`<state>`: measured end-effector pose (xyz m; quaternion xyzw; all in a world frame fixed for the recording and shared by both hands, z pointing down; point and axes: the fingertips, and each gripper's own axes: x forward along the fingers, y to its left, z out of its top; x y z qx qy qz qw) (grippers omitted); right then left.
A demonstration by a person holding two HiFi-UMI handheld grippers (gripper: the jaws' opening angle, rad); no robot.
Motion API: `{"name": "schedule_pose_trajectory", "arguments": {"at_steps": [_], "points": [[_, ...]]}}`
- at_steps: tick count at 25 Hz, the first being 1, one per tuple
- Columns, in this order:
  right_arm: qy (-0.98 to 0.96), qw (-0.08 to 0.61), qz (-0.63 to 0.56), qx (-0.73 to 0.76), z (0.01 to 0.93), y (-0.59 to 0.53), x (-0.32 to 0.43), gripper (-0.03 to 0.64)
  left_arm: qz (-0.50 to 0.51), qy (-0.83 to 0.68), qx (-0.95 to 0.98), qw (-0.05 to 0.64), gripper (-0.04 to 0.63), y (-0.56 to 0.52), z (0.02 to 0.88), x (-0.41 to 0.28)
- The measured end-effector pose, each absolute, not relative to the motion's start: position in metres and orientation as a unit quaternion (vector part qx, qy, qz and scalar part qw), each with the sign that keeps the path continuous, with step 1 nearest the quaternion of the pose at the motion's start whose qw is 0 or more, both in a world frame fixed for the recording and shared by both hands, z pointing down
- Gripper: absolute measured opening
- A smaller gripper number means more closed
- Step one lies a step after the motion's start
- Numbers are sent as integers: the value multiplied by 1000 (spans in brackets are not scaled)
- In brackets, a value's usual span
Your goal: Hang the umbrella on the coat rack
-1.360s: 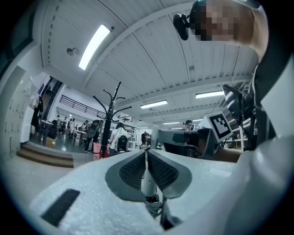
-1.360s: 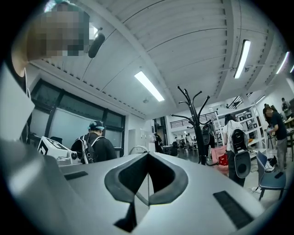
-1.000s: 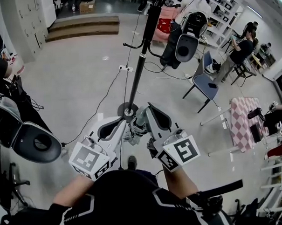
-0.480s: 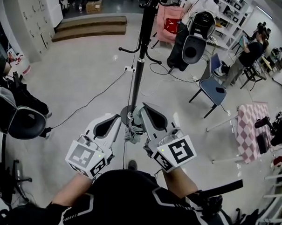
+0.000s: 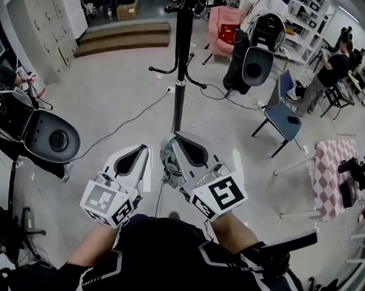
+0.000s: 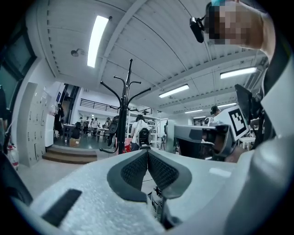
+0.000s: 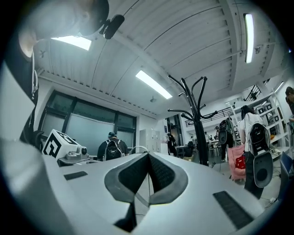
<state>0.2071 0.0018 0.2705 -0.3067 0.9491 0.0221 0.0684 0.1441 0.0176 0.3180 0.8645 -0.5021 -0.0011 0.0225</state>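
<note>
Left gripper (image 5: pixel 143 152): pads pressed together, nothing between them.

Right gripper (image 5: pixel 172 140): pads pressed together. In the right gripper view a thin cord (image 7: pixel 149 182) runs down the seam between them, so it seems pinched there.

Umbrella (image 5: pixel 168 165): folded, grey-green. It hangs under the right gripper's jaws, between the two grippers, clear of the floor (image 5: pixel 108 97). The left gripper view shows part of it just below that gripper's jaws.

Both grippers are held side by side and about level, with tips toward 12 o'clock in the head view.

Coat rack (image 5: pixel 178 82): black pole with curved hooks, upright at 12 o'clock from the grippers and apart from them. The umbrella is not yet on any hook.

A blue chair (image 5: pixel 284 116) stands at 2 o'clock.
</note>
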Motion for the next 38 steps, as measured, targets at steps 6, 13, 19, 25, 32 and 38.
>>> {"name": "schedule_pose_trajectory", "arguments": {"at_steps": [6, 13, 19, 25, 32, 38], "points": [[948, 70, 16, -311, 273, -18, 208, 8, -10, -524, 852, 14, 11, 4, 313, 130], [943, 54, 19, -328, 281, -56, 177, 8, -19, -538, 843, 15, 11, -33, 321, 92], [928, 44, -1, -370, 291, -92, 149, 8, -23, -523, 852, 32, 11, -74, 328, 52], [916, 34, -7, -400, 307, -131, 125, 8, -28, -499, 864, 52, 11, -110, 344, 29], [900, 25, -24, -434, 317, -171, 91, 8, -21, -483, 875, 36, 11, -140, 340, -3], [889, 20, -35, -457, 323, -197, 60, 8, -16, -465, 884, 38, 11, -153, 343, -30]]}}
